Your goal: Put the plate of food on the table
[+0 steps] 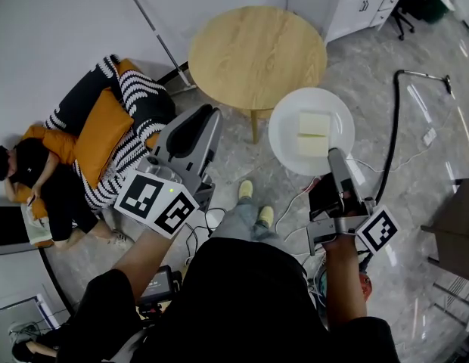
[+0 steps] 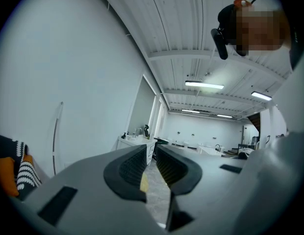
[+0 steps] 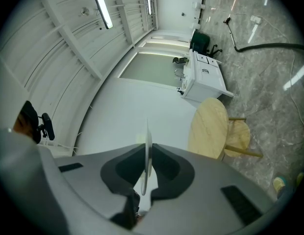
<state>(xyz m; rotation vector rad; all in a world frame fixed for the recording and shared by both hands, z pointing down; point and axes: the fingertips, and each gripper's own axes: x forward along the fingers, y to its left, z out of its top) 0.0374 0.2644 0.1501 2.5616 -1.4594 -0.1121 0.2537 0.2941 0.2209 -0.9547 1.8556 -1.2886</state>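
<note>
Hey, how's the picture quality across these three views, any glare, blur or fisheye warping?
Head view: sharp, light streaks glare on the glossy grey marble floor. Left gripper view: fisheye curves the ribbed white ceiling. Right gripper view: dark corners, round white plate edge-on.

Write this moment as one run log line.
right claw: shut on plate rim | plate: food on it, not yet on table | left claw: narrowly open, empty

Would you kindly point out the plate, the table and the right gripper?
plate (image 1: 284, 133): head view, bare rim.
table (image 1: 253, 55): head view, middle of top.
right gripper (image 3: 148, 149): right gripper view, between fingertips.
</note>
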